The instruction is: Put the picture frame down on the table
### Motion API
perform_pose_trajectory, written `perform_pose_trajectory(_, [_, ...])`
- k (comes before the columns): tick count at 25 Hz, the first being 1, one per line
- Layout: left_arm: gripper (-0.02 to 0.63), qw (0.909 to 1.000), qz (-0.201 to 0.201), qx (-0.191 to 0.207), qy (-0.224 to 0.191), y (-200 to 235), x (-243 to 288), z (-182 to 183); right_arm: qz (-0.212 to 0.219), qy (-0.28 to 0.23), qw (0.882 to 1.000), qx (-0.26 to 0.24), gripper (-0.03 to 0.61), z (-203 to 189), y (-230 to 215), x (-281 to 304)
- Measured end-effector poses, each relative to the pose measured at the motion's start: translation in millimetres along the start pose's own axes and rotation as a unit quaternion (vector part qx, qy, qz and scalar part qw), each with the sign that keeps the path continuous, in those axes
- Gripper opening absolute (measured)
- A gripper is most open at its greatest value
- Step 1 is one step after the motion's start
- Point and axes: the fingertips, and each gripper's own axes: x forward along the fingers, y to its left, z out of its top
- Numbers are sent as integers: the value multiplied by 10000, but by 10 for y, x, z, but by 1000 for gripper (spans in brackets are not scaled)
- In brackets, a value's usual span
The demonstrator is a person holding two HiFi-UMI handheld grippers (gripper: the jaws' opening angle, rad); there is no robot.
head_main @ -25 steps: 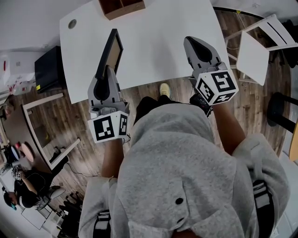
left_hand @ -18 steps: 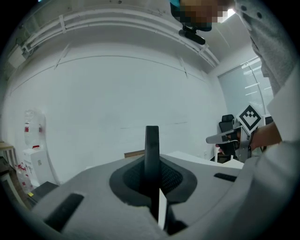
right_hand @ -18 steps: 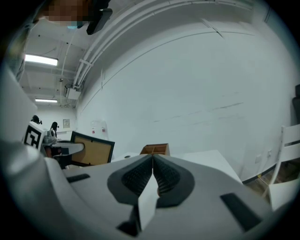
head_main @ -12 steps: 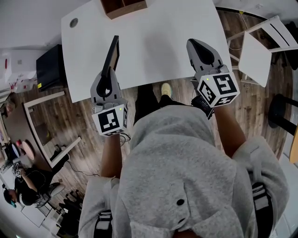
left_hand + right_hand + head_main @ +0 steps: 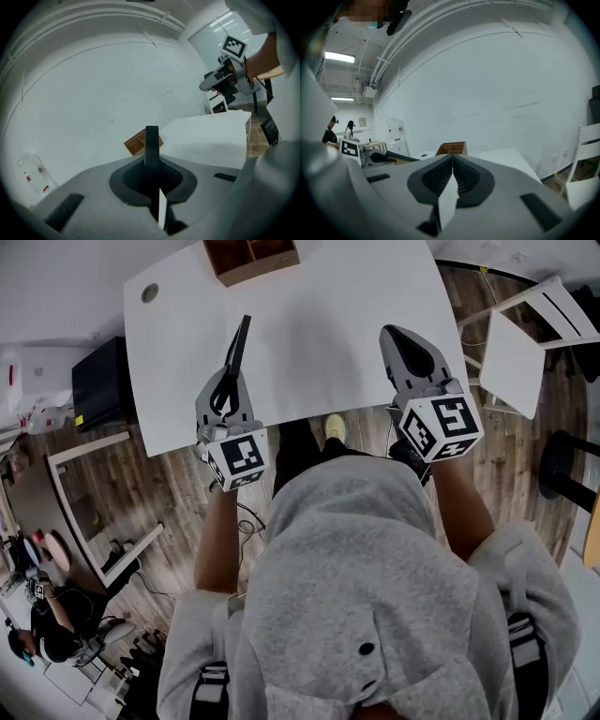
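The black picture frame (image 5: 240, 338) is held edge-on over the left part of the white table (image 5: 319, 315), so only its thin dark rim shows. My left gripper (image 5: 225, 388) is shut on its near end. In the left gripper view the frame's edge (image 5: 151, 143) rises between the dark pads. My right gripper (image 5: 401, 334) hovers over the table's right front part, shut, with nothing in it. In the right gripper view its pads (image 5: 440, 176) meet, and the left gripper (image 5: 377, 158) with the frame (image 5: 401, 157) shows at the left.
A wooden compartment box (image 5: 251, 257) stands at the table's far edge, and a cable hole (image 5: 150, 292) marks the far left corner. A white chair (image 5: 514, 338) stands to the right of the table, a black case (image 5: 98, 381) to the left. A person (image 5: 52, 624) sits at lower left.
My left gripper has sunk and rolled. The frame, which showed its tan face tilted, now stands edge-on and sits lower. The right gripper has kept still.
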Motion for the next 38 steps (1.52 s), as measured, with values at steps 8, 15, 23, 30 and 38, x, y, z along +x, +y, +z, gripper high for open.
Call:
perform_pose_trajectory(8, [32,9962,-436,701,277,-182,283,-174,-182,58,9998,16,28,2,-115,11])
perform_pose_trajectory(15, [32,9901,-747,1126,390,-348,424,-235,-246,111,9996,57,28,-47,-133,10])
perform_pose_trajectory(23, [32,9791,-1058,1663,496,-534,566,-244,-328,115,9993,111,28,-52,-206,-20])
perform_pose_trajectory(30, [32,9646,-1289,2244,507,-727,690,-250,-467,103,9988,140,28,-62,-344,-94])
perform_pose_trajectory(38, [32,9468,-1566,2744,619,-829,942,-345,-565,94,9982,149,28,-75,-430,-169])
